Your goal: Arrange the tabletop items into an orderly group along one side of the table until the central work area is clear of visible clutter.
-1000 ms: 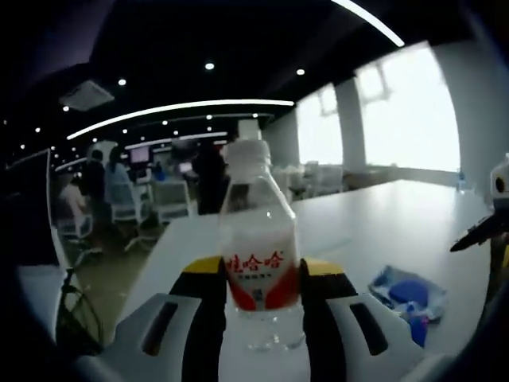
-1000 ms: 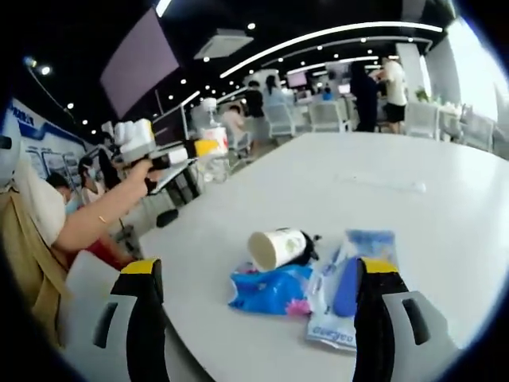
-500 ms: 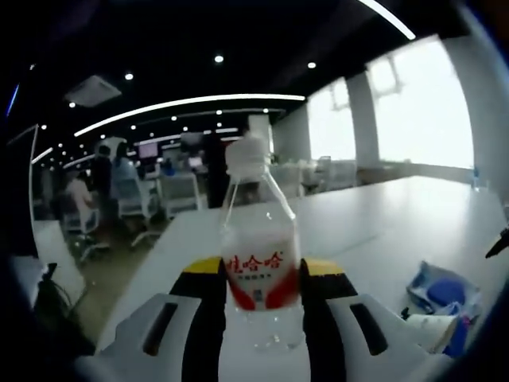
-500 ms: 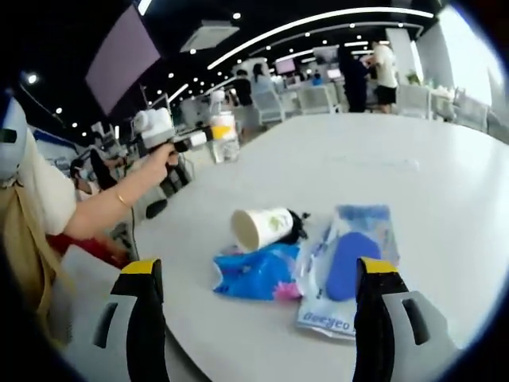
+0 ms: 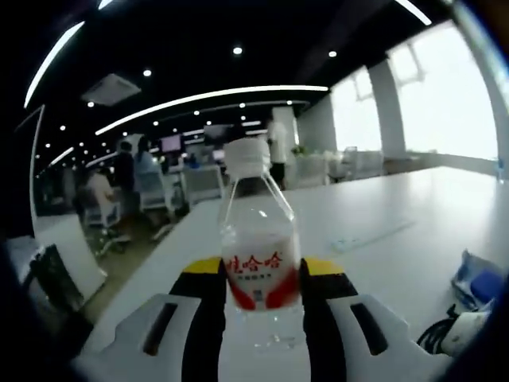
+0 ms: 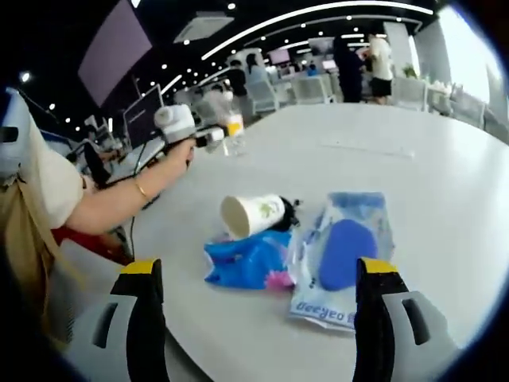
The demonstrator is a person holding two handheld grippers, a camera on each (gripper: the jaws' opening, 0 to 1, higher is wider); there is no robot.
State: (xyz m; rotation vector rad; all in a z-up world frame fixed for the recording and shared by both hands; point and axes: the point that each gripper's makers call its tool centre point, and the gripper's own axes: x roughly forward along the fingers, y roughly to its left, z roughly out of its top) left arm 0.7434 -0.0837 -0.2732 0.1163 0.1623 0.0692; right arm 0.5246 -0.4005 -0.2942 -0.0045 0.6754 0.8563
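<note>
Bottle (image 5: pixel 260 239): clear plastic, white cap, red-and-white label. It is held upright between the jaws of the left tool (image 5: pixel 262 306), which are closed against its label band. In the right gripper view the bottle (image 6: pixel 233 134) is seen at the far left edge of the counter (image 6: pixel 445 183), well apart from the cup. Whether its base touches the counter cannot be told.

Right tool (image 6: pixel 261 310): jaws spread wide, nothing held, poised near the cup from the viewer's side.

Cup (image 6: pixel 253 215): paper, lying on its side, mouth toward the left tool, near the middle of the counter. A dark object is seen touching its base; its nature cannot be told.

Blue packet (image 6: pixel 246 261): crumpled, just beside the cup on the near side, touching or overlapping the pouch.

Pouch (image 6: pixel 342 255): clear, blue item inside, printed strip at its near end, to the right of the cup.

Judged state: bottle being placed at the edge; the cup, packet and pouch are not yet moved.

Risks, as judged:
- The bottle may topple or drop off the edge if released tilted or too close to the rim.
- The cup may roll when nudged, being on its side.
- The packet and pouch are flat and slippery, so a wide-jaw grasp may slide over them or drag both together.
</note>
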